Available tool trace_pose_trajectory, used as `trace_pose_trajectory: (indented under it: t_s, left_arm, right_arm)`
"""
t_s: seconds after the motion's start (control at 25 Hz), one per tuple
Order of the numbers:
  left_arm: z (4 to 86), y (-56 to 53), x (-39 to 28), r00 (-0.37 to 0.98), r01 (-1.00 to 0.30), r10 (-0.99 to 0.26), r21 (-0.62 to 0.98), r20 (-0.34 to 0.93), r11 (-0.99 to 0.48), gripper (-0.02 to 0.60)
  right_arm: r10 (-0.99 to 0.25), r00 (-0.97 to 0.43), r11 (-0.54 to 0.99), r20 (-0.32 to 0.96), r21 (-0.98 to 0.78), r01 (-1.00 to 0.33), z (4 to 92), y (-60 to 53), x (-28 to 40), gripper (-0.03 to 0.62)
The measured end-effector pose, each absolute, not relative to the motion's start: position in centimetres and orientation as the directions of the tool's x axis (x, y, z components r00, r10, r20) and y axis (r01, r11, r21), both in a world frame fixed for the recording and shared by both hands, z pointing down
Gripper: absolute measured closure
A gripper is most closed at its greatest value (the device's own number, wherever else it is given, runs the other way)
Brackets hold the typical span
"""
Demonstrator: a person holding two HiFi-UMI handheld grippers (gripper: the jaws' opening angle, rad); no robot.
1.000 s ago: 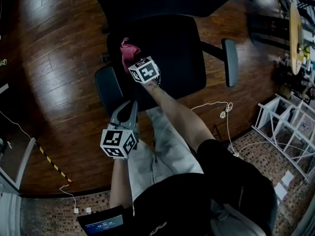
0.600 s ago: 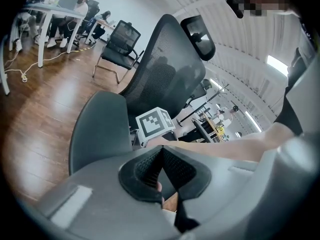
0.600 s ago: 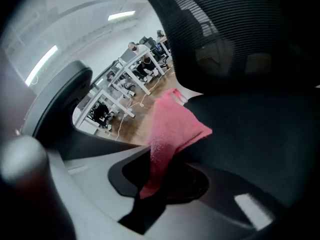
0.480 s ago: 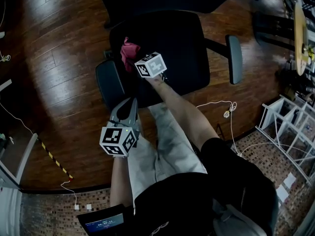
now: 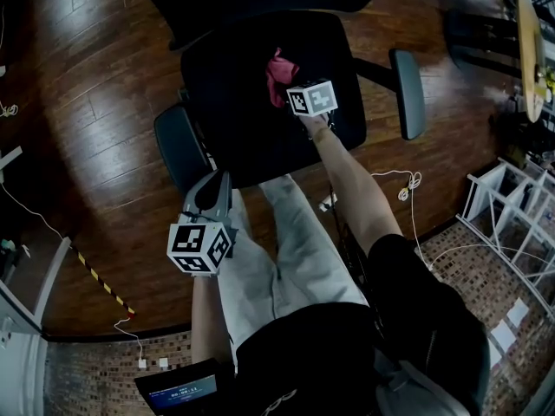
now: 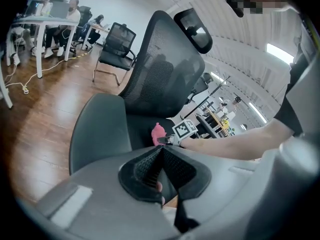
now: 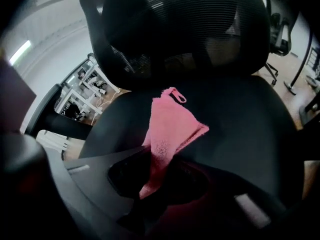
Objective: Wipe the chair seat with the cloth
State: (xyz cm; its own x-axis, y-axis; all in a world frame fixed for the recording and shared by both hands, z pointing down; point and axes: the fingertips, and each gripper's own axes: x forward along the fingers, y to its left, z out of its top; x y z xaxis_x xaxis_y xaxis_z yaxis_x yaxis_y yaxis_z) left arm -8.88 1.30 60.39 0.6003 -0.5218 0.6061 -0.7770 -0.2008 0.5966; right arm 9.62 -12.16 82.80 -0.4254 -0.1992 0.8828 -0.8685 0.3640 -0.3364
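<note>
A black office chair seat (image 5: pixel 243 94) fills the top middle of the head view. A pink cloth (image 5: pixel 278 69) lies on its right half, and my right gripper (image 5: pixel 293 85) is shut on it. In the right gripper view the pink cloth (image 7: pixel 170 129) spreads forward from the jaws over the seat (image 7: pixel 240 124), toward the mesh backrest (image 7: pixel 180 29). My left gripper (image 5: pixel 212 199) hangs low over my lap, off the seat's near left corner, shut with nothing in it. The left gripper view shows the cloth (image 6: pixel 158 133) beyond the left armrest (image 6: pixel 97 129).
The chair's two armrests, left (image 5: pixel 173 146) and right (image 5: pixel 408 89), flank the seat. Dark wooden floor (image 5: pixel 87 102) surrounds the chair. White cables (image 5: pixel 401 189) trail on the floor at right, next to a white wire rack (image 5: pixel 512 224). Other chairs and a table (image 6: pixel 45 24) stand far behind.
My right gripper has dragged the pink cloth from the seat's left side across to its right half. The left gripper has stayed over my lap.
</note>
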Motion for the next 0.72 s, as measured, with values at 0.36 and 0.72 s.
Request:
trace_pose_trajectory:
  t_s: [0.36, 0.72]
  left_arm:
    - [60.8, 1.3, -8.9, 0.598, -0.781, -0.509, 0.593, 0.619, -0.196, 0.588]
    - [60.5, 1.3, -8.7, 0.602, -0.777, -0.512, 0.596, 0.612, -0.201, 0.588]
  right_arm:
    - [-0.230, -0.205, 0.242, 0.951, -0.149, -0.959, 81.6, -13.0, 24.2, 0.530]
    - [-0.208, 0.214, 0.235, 0.955, 0.261, -0.936, 78.4, -11.6, 34.4, 0.530]
